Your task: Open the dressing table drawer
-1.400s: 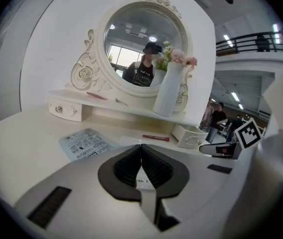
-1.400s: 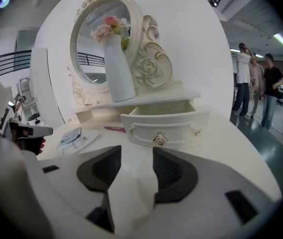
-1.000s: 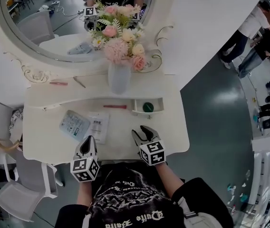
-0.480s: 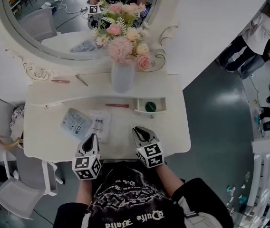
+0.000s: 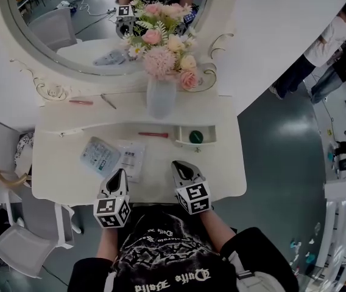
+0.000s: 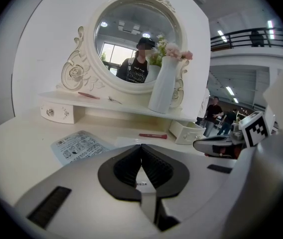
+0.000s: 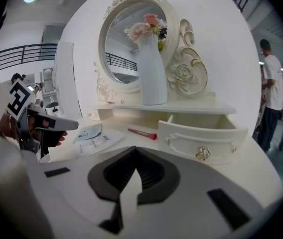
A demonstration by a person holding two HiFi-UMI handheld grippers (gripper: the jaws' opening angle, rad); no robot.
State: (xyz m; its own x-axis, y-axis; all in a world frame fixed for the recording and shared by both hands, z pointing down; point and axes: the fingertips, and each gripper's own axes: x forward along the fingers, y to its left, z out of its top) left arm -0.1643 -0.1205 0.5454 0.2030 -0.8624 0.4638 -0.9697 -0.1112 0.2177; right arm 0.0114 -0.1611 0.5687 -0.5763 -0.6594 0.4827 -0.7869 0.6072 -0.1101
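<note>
My right tongs stood spread a second ago and have now clenched, and the right gripper view shows the pads met with nothing between them. I am holding nothing there. The drawer was already pulled out from under the right end of the shelf a second ago, and it has not shifted since. Its inside is open to the head view, with a green round thing lying in it. I judge the opening done and the shutting of the tongs no new grasp, since they are off the gold knob. That knob sits on the drawer's front panel. The drawer lies ahead of my right tongs and a little to their right across bare table, near but clearly apart, with no contact. My left tongs are clenched too and empty. They hang over the near edge of the table just short of the paper leaflets, well apart from the drawer. A red brush lies on the table between the leaflets and the drawer.
</note>
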